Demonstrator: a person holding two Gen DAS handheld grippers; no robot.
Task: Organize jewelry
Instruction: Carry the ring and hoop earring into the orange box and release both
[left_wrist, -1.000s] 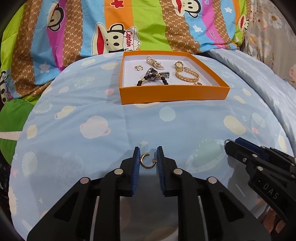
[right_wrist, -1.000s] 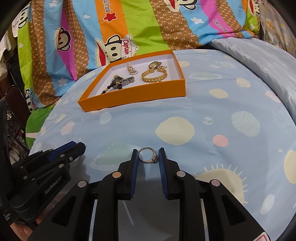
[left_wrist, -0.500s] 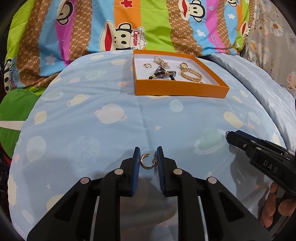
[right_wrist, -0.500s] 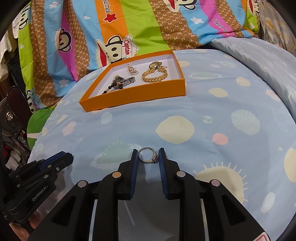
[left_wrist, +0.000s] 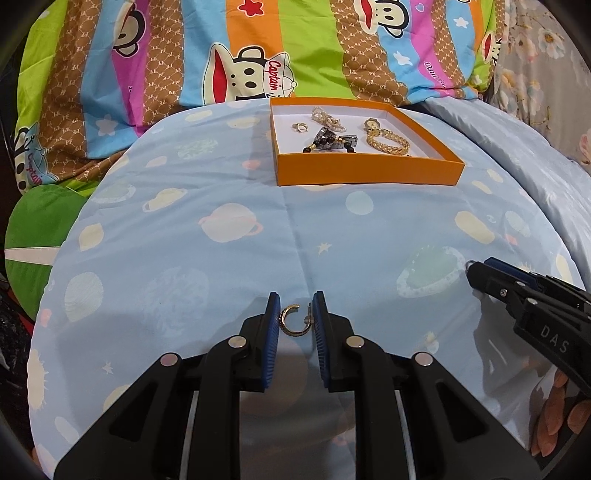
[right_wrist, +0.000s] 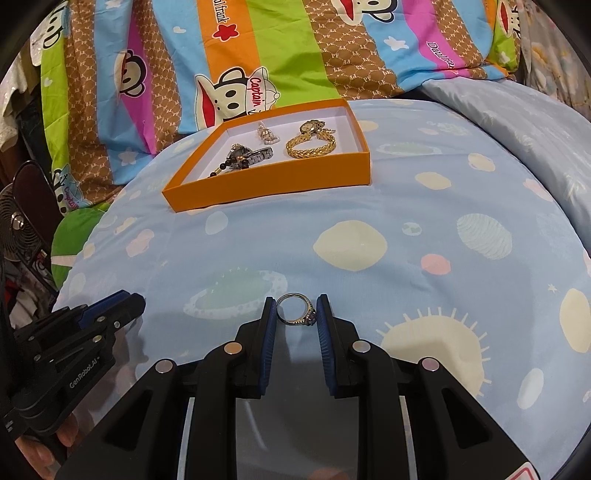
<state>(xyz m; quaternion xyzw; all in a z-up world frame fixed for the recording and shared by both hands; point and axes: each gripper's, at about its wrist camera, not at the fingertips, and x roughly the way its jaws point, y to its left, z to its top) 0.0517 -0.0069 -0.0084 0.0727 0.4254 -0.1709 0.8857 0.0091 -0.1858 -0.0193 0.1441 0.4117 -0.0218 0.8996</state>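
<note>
The left gripper (left_wrist: 296, 314) pinches a gold hoop earring (left_wrist: 294, 320) above the blue bed cover (left_wrist: 221, 266). The right gripper (right_wrist: 295, 315) pinches a ring (right_wrist: 297, 309) with a dark stone. The orange box (left_wrist: 369, 170) lies farther back; its near wall hides some jewelry.

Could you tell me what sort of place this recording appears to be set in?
Most likely a bedroom: the work surface is a bed under a light-blue planet-print sheet, a striped cartoon-monkey quilt is piled behind it, and an orange jewelry tray sits on the bedding.
</note>
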